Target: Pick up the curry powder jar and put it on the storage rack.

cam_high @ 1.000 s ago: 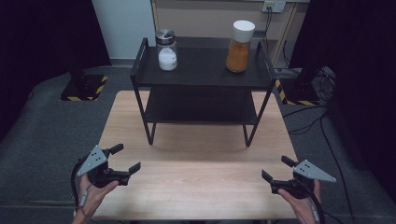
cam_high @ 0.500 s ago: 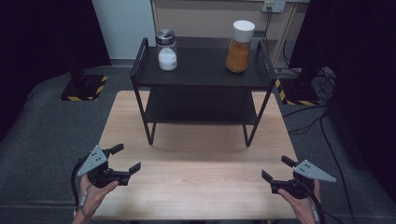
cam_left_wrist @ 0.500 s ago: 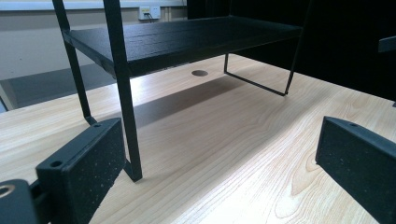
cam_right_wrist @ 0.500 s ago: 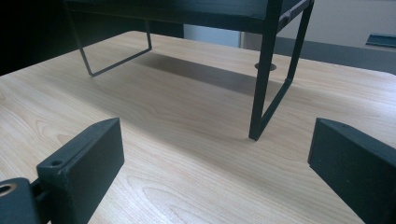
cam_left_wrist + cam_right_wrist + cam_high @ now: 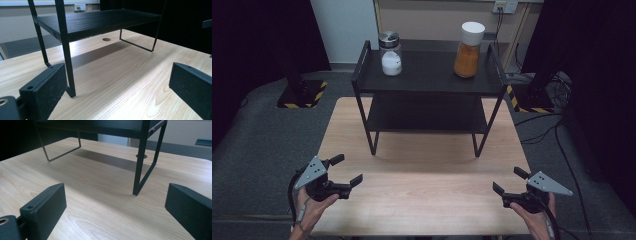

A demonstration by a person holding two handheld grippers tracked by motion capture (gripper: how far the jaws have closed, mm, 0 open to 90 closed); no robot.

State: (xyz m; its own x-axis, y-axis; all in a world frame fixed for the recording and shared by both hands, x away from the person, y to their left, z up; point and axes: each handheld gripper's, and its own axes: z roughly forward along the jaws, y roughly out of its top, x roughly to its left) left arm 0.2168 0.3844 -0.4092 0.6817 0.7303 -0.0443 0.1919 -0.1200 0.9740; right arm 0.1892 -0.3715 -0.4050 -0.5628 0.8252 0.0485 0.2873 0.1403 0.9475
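- At the bottom corners of the high view, the left gripper (image 5: 343,171) and right gripper (image 5: 507,182) are held with fingers spread, nothing pinched.
- At upper centre, a white-filled jar (image 5: 390,53) and an orange-filled jar (image 5: 468,49) are left untouched on the black shelf (image 5: 427,80) on the counter (image 5: 427,195); no step is judged begun.

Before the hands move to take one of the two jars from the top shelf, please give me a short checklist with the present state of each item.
1. Left gripper open and holding nothing: ok.
2. Right gripper open and holding nothing: ok.
3. Jar with white contents upright on the top shelf, silver lid on: ok.
4. Jar with orange contents upright, white lid on: ok.
5. Jars well apart, room for jaws around each: ok.
6. Lids screwed tight: cannot tell.
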